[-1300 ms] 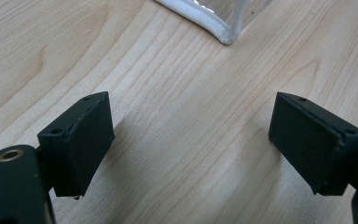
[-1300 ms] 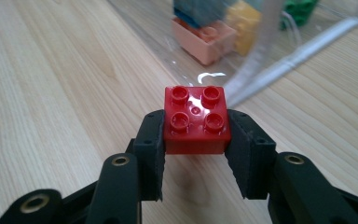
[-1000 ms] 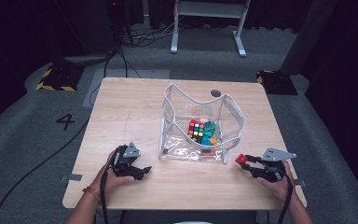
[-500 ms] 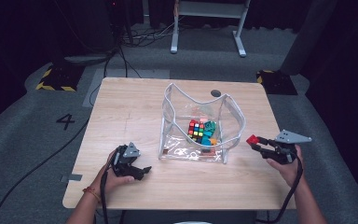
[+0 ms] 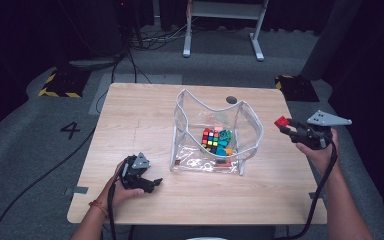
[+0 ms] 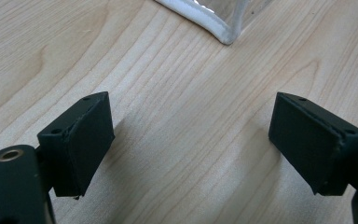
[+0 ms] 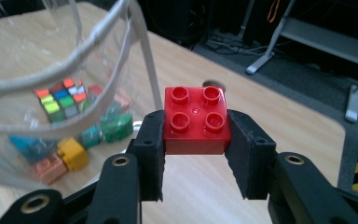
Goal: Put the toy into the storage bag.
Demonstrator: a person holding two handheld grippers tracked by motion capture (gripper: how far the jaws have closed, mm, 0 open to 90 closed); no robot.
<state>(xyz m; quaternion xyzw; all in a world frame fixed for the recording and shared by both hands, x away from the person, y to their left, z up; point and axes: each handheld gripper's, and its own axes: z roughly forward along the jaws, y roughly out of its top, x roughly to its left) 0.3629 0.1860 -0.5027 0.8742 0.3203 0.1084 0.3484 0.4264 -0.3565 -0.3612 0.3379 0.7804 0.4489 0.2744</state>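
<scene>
The right gripper's (image 7: 196,154) fingers (image 7: 151,140) clamp a red four-stud building brick (image 7: 196,119), held studs up beside the clear pouch's (image 5: 252,132) right rim, above the counter (image 5: 140,115). The carry-to-pouch step is in hand; next, bring the brick over the opening and let go among the puzzle cube (image 5: 210,139) and other bricks. The left gripper (image 6: 191,140) rests on the counter, fingers spread and empty.

Brick (image 7: 196,120) in right gripper (image 7: 196,140) – right of bag (image 5: 252,127).

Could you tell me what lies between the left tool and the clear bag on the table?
Nothing: the left gripper view shows only bare wooden table between the open left tool and the clear bag's white-edged corner.
</scene>
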